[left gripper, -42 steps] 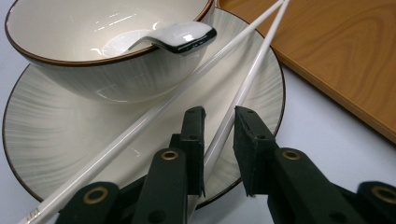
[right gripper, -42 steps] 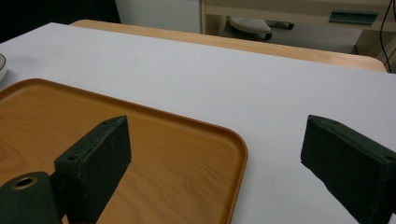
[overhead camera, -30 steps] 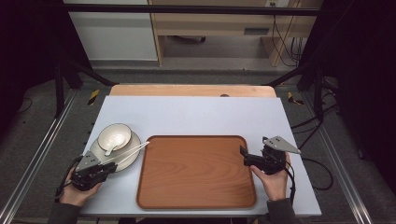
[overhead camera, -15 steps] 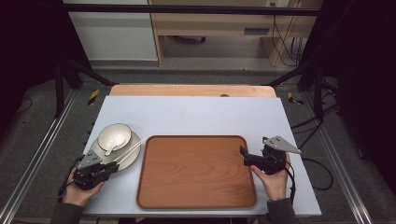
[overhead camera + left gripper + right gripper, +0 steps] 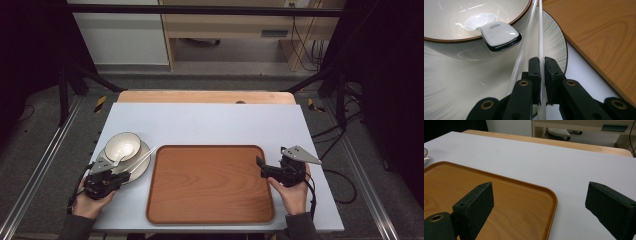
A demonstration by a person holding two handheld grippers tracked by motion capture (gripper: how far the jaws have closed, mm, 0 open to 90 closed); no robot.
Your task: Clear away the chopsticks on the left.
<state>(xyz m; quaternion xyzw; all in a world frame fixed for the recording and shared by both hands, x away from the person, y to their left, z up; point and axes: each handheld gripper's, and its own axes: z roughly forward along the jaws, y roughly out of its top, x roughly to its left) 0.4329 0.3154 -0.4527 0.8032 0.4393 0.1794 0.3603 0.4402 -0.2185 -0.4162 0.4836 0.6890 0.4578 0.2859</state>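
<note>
chopsticks (image 5: 540, 37) – two white sticks lying across the plate (image 5: 141, 165), leaning by the bowl (image 5: 122, 145) with its spoon (image 5: 496, 33). one stick sits pinched between the left gripper (image 5: 542, 65) pads, whose jaws have just been closing tight on it; the other runs just beside. that hand (image 5: 90, 200) rests low at the table's near left corner. moving right – tray (image 5: 210, 182), then the right gripper (image 5: 259, 162), jaws spread wide, straddling the tray's right rim.

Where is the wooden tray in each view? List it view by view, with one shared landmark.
High view: tray at the centre, near the front edge.
Left gripper view: tray in the upper right corner.
Right gripper view: tray at the lower left.
Shared landmark: pale table top bordering the tray.
</note>
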